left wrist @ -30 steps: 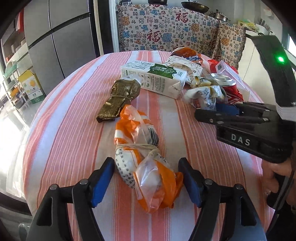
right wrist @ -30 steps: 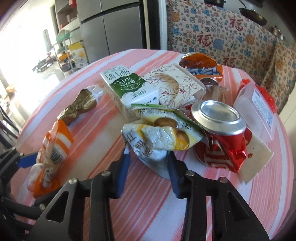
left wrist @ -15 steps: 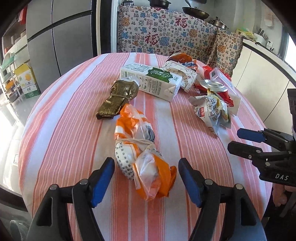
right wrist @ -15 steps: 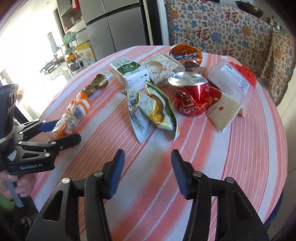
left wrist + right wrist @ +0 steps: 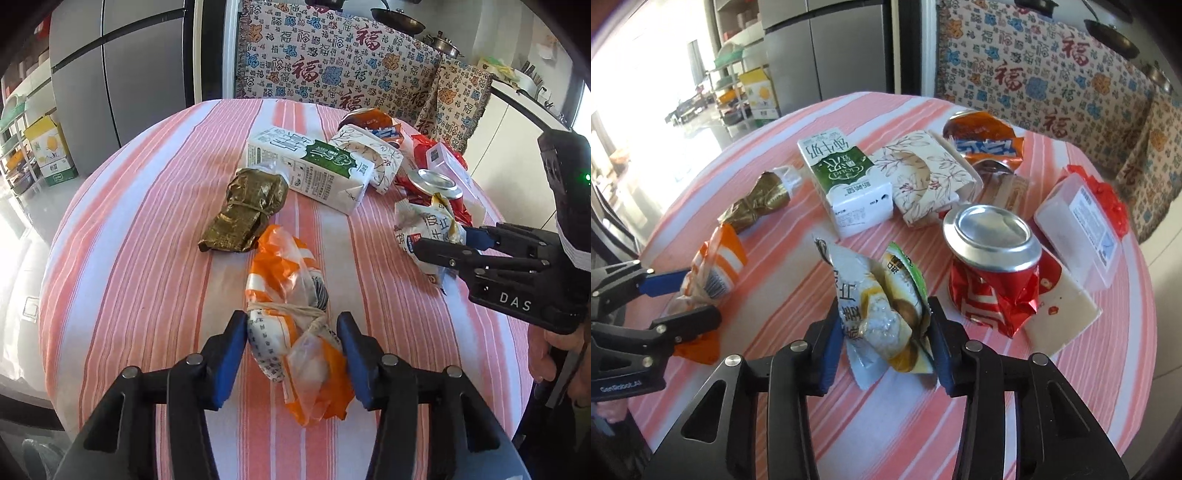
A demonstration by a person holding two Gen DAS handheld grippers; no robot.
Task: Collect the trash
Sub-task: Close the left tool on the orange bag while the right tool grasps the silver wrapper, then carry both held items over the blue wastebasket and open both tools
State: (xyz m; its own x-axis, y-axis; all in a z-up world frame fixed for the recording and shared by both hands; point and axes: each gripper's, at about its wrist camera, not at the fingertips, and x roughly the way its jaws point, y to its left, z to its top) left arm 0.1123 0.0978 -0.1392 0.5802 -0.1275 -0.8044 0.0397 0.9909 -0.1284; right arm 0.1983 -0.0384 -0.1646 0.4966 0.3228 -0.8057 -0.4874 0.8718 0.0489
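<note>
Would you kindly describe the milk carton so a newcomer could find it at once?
On the round table with the pink-striped cloth, look to the far middle of the trash pile. The milk carton lies on its side between the gold foil wrapper and the floral paper box; it alone is white with a green panel.

Daylight floods in from my left, blown out white at the left edge of both views. My tablecloth is evenly lit with soft shadows. Can top glints. Fisheye bends the edges, dark vignette in corners. Centre sharp, rim soft.
</note>
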